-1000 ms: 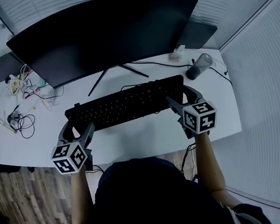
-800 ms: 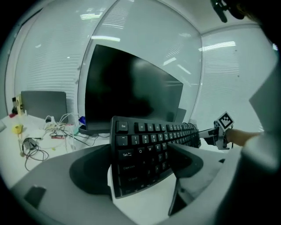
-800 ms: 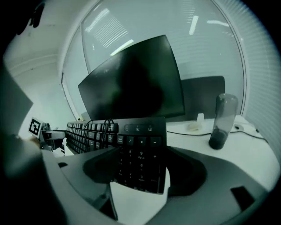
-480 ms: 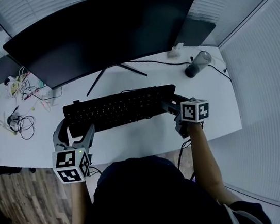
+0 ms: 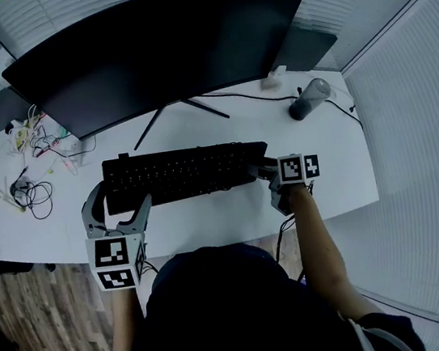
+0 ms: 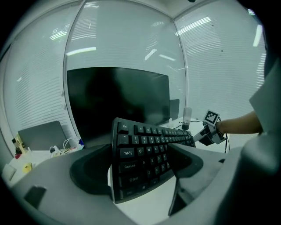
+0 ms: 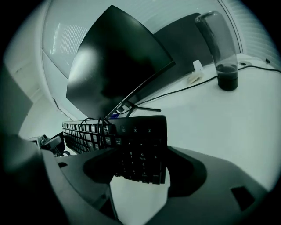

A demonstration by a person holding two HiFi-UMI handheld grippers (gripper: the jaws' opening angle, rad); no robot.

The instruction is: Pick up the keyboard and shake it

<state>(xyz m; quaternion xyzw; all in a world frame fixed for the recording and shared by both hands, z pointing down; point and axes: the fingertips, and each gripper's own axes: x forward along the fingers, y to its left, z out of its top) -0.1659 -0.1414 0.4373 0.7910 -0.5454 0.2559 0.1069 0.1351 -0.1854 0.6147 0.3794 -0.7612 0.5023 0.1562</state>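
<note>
**Keyboard held at both ends, shake step**

Left gripper (image 5: 117,204): jaws closed across the left short end of the keyboard (image 5: 186,173), one jaw on the back edge and one on the front edge. In the left gripper view the Tab/Caps Lock end sits wedged between the jaws.

Right gripper (image 5: 266,172): clamped the same way on the numpad end. In the right gripper view that end fills the gap between the jaws.

The keyboard spans between the two grippers in front of the person, over the desk (image 5: 226,219). Both gripper views show bare white desk under the held ends, so it looks lifted and tilted rather than resting. The head view can't confirm the height.

A cable (image 7: 92,125) loops over the keys near the right end. The monitor (image 5: 160,49) stands behind, with its stand (image 5: 181,111) near the back edge. A bottle (image 5: 311,101) is well apart to the right, and loose wires (image 5: 30,195) lie to the left.

Step, as a judgement: the pick-up is done and the shake is in hand or about to start.

The next move needs both grips kept firm and both ends moved together. It also needs short strokes clear of the stand, and slack in the cable.
</note>
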